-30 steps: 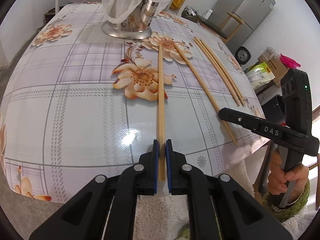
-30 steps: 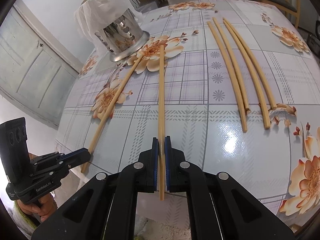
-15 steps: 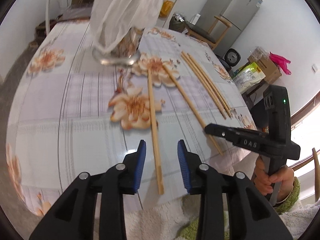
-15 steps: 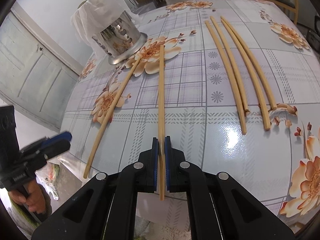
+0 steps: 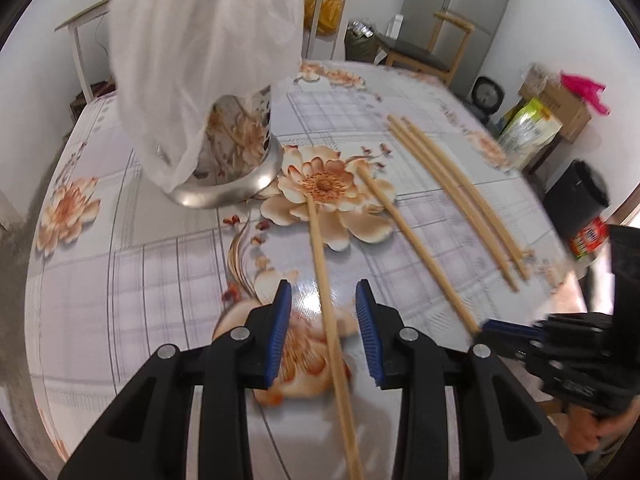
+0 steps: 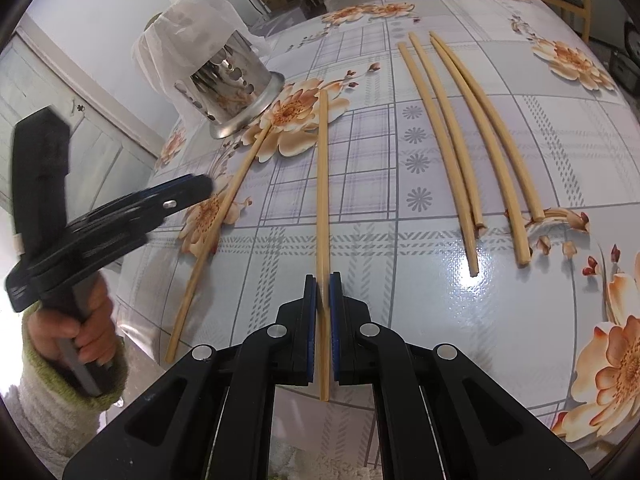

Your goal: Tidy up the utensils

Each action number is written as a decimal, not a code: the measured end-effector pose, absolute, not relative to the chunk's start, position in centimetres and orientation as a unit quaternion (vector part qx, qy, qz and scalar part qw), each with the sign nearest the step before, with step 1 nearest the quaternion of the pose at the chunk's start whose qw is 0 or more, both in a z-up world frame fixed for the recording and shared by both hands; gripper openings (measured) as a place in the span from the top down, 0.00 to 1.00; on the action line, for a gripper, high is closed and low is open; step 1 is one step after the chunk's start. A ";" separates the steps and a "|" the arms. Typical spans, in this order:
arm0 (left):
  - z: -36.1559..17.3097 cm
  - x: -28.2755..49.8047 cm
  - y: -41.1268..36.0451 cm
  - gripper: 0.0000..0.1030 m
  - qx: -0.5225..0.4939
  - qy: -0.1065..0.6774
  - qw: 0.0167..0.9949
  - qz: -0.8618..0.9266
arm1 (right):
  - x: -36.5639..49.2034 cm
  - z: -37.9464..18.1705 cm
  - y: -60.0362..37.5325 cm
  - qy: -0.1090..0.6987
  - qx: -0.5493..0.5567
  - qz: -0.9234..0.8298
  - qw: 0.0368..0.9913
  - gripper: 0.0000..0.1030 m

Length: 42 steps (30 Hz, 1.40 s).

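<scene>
Left gripper [image 5: 323,308] jaws spread wide, straddling one chopstick [image 5: 326,312] without touching it. Right gripper [image 6: 324,300] clamped narrow on a second chopstick [image 6: 322,200], whose near end overhangs the table edge [image 6: 460,376]. Four more chopsticks [image 6: 468,140] lie side by side to the right, well apart. Metal holder [image 6: 232,88], draped in white plastic, stands near the far tips. Bare tablecloth between rows.

Walls: white.
Far right: grey fridge [image 5: 460,12], wooden chair [image 5: 424,56] near it.
Far left: white side table [image 5: 80,40].
Right: cardboard box [image 5: 560,104].
</scene>
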<state>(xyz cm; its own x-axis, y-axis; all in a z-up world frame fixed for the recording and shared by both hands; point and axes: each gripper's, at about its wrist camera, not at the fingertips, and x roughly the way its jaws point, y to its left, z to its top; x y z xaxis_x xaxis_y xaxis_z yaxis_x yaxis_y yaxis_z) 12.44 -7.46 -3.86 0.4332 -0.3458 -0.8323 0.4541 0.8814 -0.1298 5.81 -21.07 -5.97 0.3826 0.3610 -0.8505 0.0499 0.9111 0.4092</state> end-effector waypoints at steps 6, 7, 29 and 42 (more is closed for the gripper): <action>-5.6 13.4 -8.9 0.69 0.104 0.482 0.842 -0.219 | 5.9 -6.0 -21.3 0.547 0.191 0.099 0.809 0.96; -5.5 13.3 -9.0 0.69 0.108 0.478 0.844 -0.219 | 5.9 -6.0 -21.3 0.547 0.191 0.099 0.809 0.96; -5.6 12.8 -6.6 0.94 0.072 0.465 0.865 -0.173 | 6.5 -4.8 -20.1 0.552 0.141 0.074 0.818 0.83; -5.6 12.9 -6.1 0.94 0.054 0.472 0.861 -0.181 | 13.7 -5.3 -19.3 0.538 0.086 0.072 0.835 0.73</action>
